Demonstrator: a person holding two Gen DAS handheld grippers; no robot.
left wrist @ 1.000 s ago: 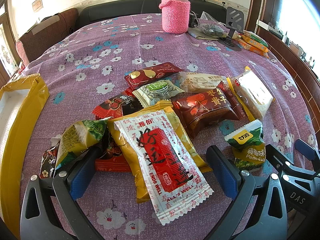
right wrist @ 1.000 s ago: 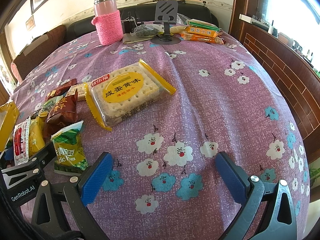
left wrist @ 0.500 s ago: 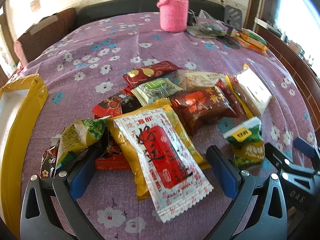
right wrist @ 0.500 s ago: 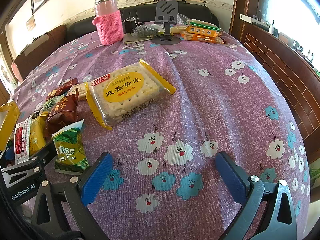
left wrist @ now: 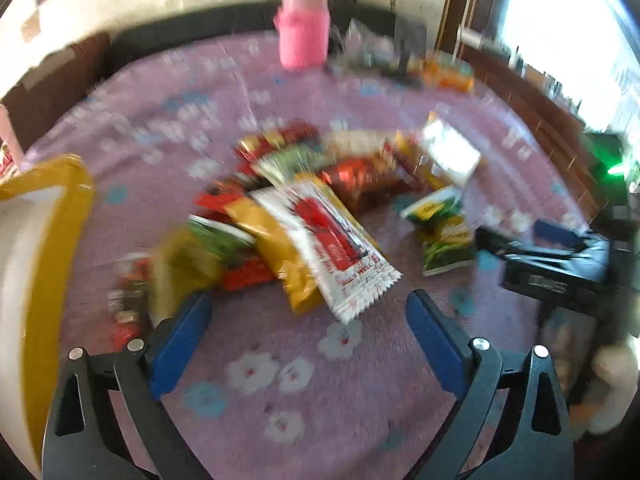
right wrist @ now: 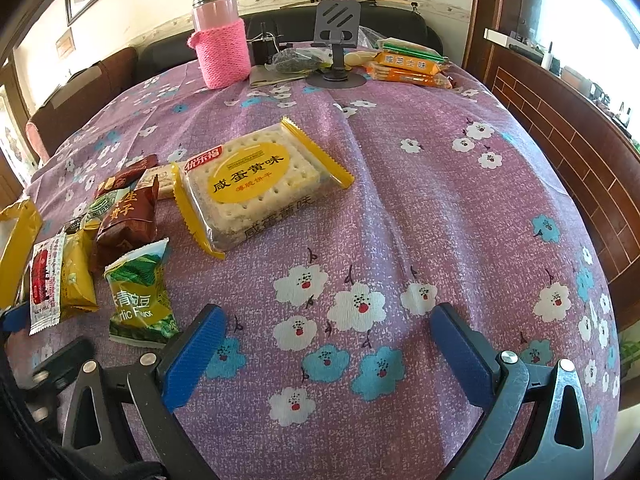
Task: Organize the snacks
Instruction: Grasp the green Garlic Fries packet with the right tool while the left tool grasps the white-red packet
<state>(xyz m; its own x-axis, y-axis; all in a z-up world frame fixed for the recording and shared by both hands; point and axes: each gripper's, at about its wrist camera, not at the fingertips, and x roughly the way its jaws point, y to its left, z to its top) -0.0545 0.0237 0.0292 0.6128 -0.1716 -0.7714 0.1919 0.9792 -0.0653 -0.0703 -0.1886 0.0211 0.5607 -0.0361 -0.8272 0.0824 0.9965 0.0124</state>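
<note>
a: where are the snacks lying?

b: in a loose heap on the purple flowered tablecloth (right wrist: 420,208), left of centre in the right wrist view. the cracker pack (right wrist: 256,180) is the biggest and sits at the heap's right edge. the green pea packet (right wrist: 140,296) lies on its own, nearest the right gripper (right wrist: 328,344). the white and red sachet (left wrist: 332,244) rests on top of a yellow packet (left wrist: 276,252), just ahead of the left gripper (left wrist: 308,328)

a: are the grippers holding anything?

b: no, both have their jaws spread wide with only cloth between them

a: how would these handle?

b: i'd judge them light, crinkly and slick. the crackers look brittle, so grip that pack across its flat sides, gently. take the small pouches by a crimped end seam or across the middle

a: what else is there, and is anything in the way?

b: a yellow bag (left wrist: 48,216) stands open at the far left, likely where they go. a flask in a pink knitted sleeve (right wrist: 220,40), a phone stand (right wrist: 336,40) and orange packs (right wrist: 412,68) sit far back, well apart. the overlaps are the snag, since lifting one could drag another. the left view is blurred, so fine detail there is unclear
</note>
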